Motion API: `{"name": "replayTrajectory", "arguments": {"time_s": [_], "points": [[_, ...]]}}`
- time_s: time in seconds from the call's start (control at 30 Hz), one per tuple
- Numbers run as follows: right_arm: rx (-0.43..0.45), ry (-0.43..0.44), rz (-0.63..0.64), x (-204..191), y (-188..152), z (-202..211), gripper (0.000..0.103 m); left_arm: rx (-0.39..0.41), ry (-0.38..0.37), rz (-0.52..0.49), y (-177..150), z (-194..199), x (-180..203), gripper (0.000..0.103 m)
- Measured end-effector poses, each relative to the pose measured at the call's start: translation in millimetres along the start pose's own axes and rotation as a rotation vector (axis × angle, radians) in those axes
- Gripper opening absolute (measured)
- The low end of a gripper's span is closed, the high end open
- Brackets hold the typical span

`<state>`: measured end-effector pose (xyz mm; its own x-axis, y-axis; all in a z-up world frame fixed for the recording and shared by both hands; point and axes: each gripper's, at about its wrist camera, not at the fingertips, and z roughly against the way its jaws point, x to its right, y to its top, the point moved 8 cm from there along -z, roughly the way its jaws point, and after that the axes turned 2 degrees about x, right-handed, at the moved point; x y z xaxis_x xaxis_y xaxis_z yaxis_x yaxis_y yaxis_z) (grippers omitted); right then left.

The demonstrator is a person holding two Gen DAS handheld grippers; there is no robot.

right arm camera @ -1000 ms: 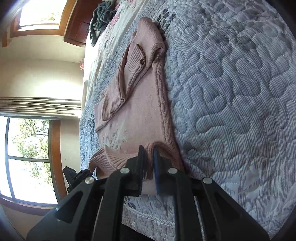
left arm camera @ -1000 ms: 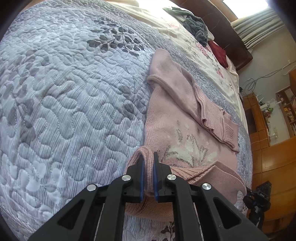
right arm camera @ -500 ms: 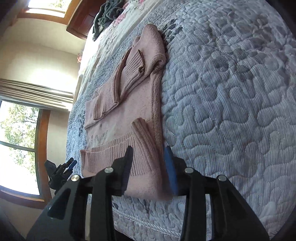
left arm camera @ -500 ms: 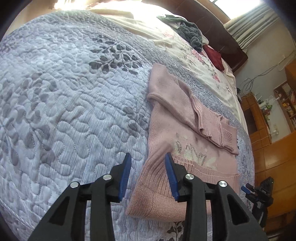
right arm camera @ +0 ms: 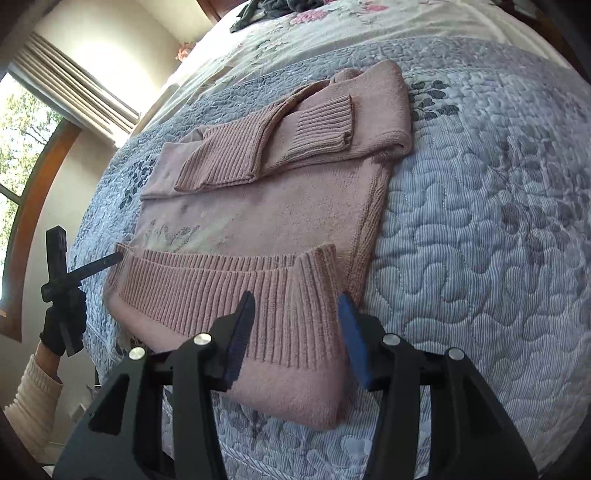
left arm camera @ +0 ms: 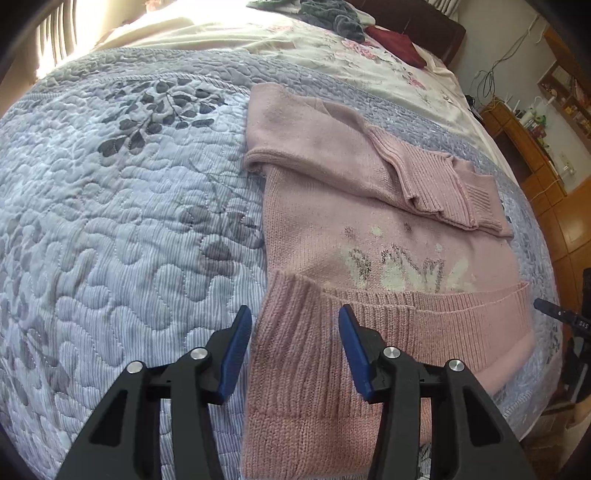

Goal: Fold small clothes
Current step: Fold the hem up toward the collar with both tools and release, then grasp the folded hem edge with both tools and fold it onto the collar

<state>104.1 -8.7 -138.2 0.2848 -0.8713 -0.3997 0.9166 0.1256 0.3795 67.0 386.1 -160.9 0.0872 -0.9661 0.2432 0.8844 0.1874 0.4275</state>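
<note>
L gripper (left arm camera: 295, 336): jaws spread wide, 2 blue pads (left arm camera: 236, 347) apart, nothing pinched. Between them lies the near-left corner of the pink sweater (left arm camera: 369, 229), where the ribbed hem (left arm camera: 406, 317) is turned up over the body. Whether the pads touch the knit cannot be told.

R gripper (right arm camera: 295, 325): jaws likewise spread, 2 blue pads (right arm camera: 352, 332) apart, gripping nothing. The gap frames the near-right corner of the same folded-up hem (right arm camera: 221, 284).

Sweater, L view: lies flat on the quilt, hem end nearest the camera, neck end farthest. Hem band folded up toward the chest; just beyond its edge, a pale grey-white motif (left arm camera: 402, 269) on the front. Both sleeves (left arm camera: 424, 181) folded in across the upper body, ribbed cuffs overlapping near the right edge.

Sweater, R view (right arm camera: 280, 206): same layout, mirrored; ribbed cuffs (right arm camera: 321, 129) cross the top part, the rolled shoulder edge sits at the far right.

Quilt (left arm camera: 110, 221): grey-blue, stitched pebble pattern w/ dark leaf prints; covers the near part of the bed. Beyond it, a cream floral sheet (left arm camera: 332, 44) w/ a grey garment heap (left arm camera: 340, 14) and a dark red item (left arm camera: 395, 40) near the headboard.

R view, far left: the other gripper's tip reaches to the sweater's hem corner, held by a black-gloved hand (right arm camera: 62, 321) w/ a cream knit sleeve (right arm camera: 29, 402). Window (right arm camera: 22, 147) and curtain behind. L view, far right: wooden cabinets (left arm camera: 535, 155).
</note>
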Motion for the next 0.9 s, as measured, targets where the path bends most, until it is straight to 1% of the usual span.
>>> {"name": "replayTrajectory", "arguments": {"time_s": [0.03,0.1,0.13,0.17,0.23,0.3,0.4,0.47,0.57,0.6,0.63,0.77,0.9], "points": [[-0.007,-0.009,0.018,-4,3,-5,0.048,0.004,0.015,-0.016,0,0,2,0.034],[-0.026,-0.048,0.053,-1,7,-13,0.048,0.012,0.024,-0.036,0,0,7,0.021],[-0.034,-0.074,0.073,0,9,-18,0.048,0.02,0.028,-0.044,0,2,8,0.016],[-0.043,-0.1,0.092,0,9,-22,0.048,0.026,0.027,-0.051,0,3,9,0.014],[-0.062,-0.133,0.123,2,8,-29,0.048,0.027,0.027,-0.06,0,4,10,0.013],[-0.072,-0.165,0.145,5,8,-34,0.047,0.013,0.033,-0.07,0,1,9,0.014],[-0.072,-0.144,0.134,6,9,-36,0.046,0.0,0.041,-0.066,1,-5,6,0.02],[-0.087,-0.131,0.123,7,8,-39,0.047,-0.006,0.043,-0.066,2,-10,6,0.023],[-0.113,-0.138,0.146,3,4,-46,0.029,-0.015,0.059,-0.069,3,-16,8,0.023],[-0.113,-0.135,0.16,1,2,-45,0.014,-0.012,0.069,-0.072,2,-16,9,0.02],[-0.109,-0.135,0.165,0,1,-43,0.011,-0.003,0.069,-0.075,2,-15,10,0.012],[-0.075,-0.141,0.169,-2,-3,-26,0.009,0.045,0.038,-0.056,0,1,12,0.01],[-0.014,-0.066,0.131,-10,-7,1,0.009,0.112,0.005,-0.06,-6,30,17,0.01]]}}
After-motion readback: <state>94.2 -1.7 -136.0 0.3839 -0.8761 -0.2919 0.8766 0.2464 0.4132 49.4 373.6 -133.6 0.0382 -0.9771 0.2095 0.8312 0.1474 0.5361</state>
